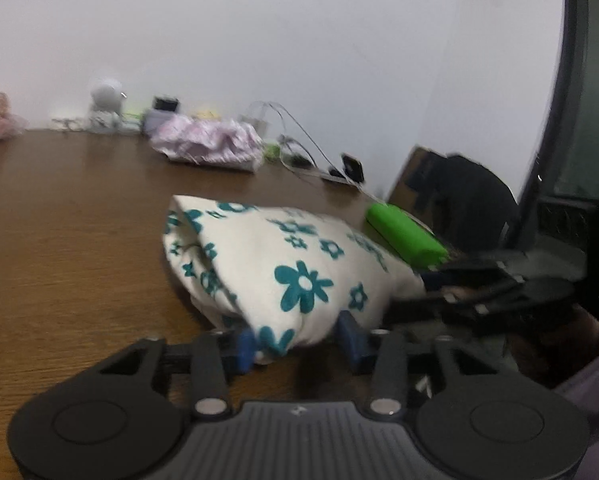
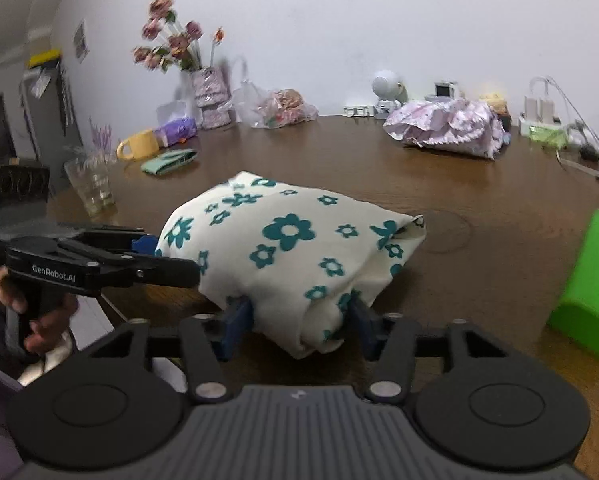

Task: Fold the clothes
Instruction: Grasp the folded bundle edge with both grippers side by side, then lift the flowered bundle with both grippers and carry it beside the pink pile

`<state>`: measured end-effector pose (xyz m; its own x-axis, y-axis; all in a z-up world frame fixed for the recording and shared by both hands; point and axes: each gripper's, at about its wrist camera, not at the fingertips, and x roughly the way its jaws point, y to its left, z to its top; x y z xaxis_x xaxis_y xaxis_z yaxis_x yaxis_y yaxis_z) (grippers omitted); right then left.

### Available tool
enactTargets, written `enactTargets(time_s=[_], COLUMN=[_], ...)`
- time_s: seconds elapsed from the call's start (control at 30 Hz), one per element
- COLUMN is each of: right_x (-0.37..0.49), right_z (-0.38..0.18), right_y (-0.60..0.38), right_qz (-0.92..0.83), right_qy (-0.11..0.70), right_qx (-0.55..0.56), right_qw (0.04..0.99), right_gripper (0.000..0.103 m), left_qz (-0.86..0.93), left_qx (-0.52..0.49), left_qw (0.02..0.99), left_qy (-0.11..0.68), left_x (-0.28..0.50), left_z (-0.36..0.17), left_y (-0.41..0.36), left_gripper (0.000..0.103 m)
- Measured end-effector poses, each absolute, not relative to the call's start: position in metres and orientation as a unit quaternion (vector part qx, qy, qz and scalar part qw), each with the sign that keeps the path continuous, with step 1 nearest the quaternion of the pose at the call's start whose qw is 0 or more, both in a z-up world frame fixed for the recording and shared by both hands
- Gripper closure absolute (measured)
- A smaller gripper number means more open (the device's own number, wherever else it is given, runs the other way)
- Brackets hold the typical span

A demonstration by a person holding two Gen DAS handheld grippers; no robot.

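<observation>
On the brown table (image 2: 479, 200), a cream cloth (image 2: 291, 256) printed with teal flowers is seen bunched into a thick folded bundle, and it is gripped from two sides at once. Its near edge is clamped between the blue pads (image 2: 235, 326) of the right gripper (image 2: 299, 328), the fabric being squeezed in the narrow gap. At the bundle's left side, as seen from the right wrist, the left gripper (image 2: 147, 256) is pressed in, with a blue pad touching the cloth; its handle is held by a hand (image 2: 39, 320).

From the left wrist, the same cloth (image 1: 291, 264) is shown pinched between that gripper's (image 1: 299, 344) own blue pads (image 1: 245, 348), so both jaws are closed on fabric. The right gripper (image 1: 439, 284) is seen at the right, touching the bundle's far end, though blur hides its tips.

A green block (image 1: 405, 236) is found just beside the cloth. Farther back, well apart, a crumpled lilac garment (image 2: 447, 128) is laid on the table. Along the left, a glass (image 2: 91, 184), a yellow mug (image 2: 139, 144) and a vase of flowers (image 2: 211, 96) are lined up near the wall.
</observation>
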<state>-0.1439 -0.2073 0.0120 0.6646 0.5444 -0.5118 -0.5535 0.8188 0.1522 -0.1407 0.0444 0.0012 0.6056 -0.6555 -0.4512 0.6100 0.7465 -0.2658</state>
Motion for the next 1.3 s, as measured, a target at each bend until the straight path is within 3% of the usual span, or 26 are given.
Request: enactTargets(time_s=[0.13, 0.3, 0.4, 0.47, 0.5, 0.53, 0.7, 0.77, 0.8, 0.83, 0.87, 0.97, 1.1, 1.17, 1.3], right_x=[-0.129, -0.124, -0.130, -0.137, -0.140, -0.144, -0.138, -0.129, -0.126, -0.124, -0.123, -0.130, -0.144, -0.142, -0.126], right_z=[0.013, 0.017, 0.016, 0.023, 0.027, 0.031, 0.046, 0.042, 0.038, 0.033, 0.028, 0.024, 0.026, 0.023, 0.021], right_y=[-0.220, -0.233, -0.231, -0.231, -0.232, -0.234, -0.240, -0.232, -0.224, -0.215, -0.209, -0.209, -0.228, -0.233, -0.235], right_qz=[0.346, 0.366, 0.360, 0.358, 0.357, 0.356, 0.316, 0.312, 0.310, 0.305, 0.299, 0.284, 0.288, 0.291, 0.292], right_qy=[0.288, 0.284, 0.285, 0.277, 0.272, 0.264, 0.235, 0.239, 0.243, 0.247, 0.244, 0.226, 0.216, 0.232, 0.270], right_qx=[0.000, -0.007, -0.011, -0.012, -0.013, -0.009, 0.043, 0.068, 0.061, 0.046, 0.033, 0.031, 0.039, 0.042, 0.067], right_qw=[0.893, 0.886, 0.889, 0.892, 0.893, 0.897, 0.918, 0.917, 0.917, 0.919, 0.922, 0.931, 0.932, 0.927, 0.915], right_gripper=[0.078, 0.079, 0.070, 0.062, 0.054, 0.052, 0.053, 0.053, 0.053, 0.053, 0.052, 0.042, 0.016, 0.011, 0.014], left_qz=[-0.395, -0.402, -0.399, -0.404, -0.408, -0.412, -0.348, -0.315, -0.309, -0.301, -0.291, -0.284, -0.284, -0.288, -0.270], left_qx=[-0.014, 0.005, -0.003, -0.024, -0.040, -0.057, -0.139, -0.163, -0.168, -0.152, -0.127, -0.127, -0.166, -0.139, -0.050], left_qw=[0.879, 0.872, 0.871, 0.875, 0.876, 0.878, 0.905, 0.905, 0.901, 0.902, 0.906, 0.908, 0.912, 0.917, 0.918], left_qy=[0.268, 0.280, 0.287, 0.267, 0.252, 0.237, 0.201, 0.233, 0.255, 0.268, 0.280, 0.280, 0.244, 0.238, 0.285], left_x=[-0.138, -0.135, -0.139, -0.145, -0.148, -0.150, -0.138, -0.122, -0.114, -0.111, -0.110, -0.115, -0.128, -0.132, -0.124], left_z=[0.006, 0.004, 0.006, 0.014, 0.020, 0.025, 0.042, 0.037, 0.033, 0.029, 0.025, 0.020, 0.022, 0.020, 0.013], left_y=[0.058, 0.074, 0.078, 0.086, 0.092, 0.097, 0.091, 0.074, 0.066, 0.057, 0.048, 0.050, 0.076, 0.076, 0.052], left_gripper=[0.089, 0.095, 0.084, 0.065, 0.050, 0.039, 0.023, 0.027, 0.038, 0.059, 0.065, 0.060, 0.009, 0.008, 0.009])
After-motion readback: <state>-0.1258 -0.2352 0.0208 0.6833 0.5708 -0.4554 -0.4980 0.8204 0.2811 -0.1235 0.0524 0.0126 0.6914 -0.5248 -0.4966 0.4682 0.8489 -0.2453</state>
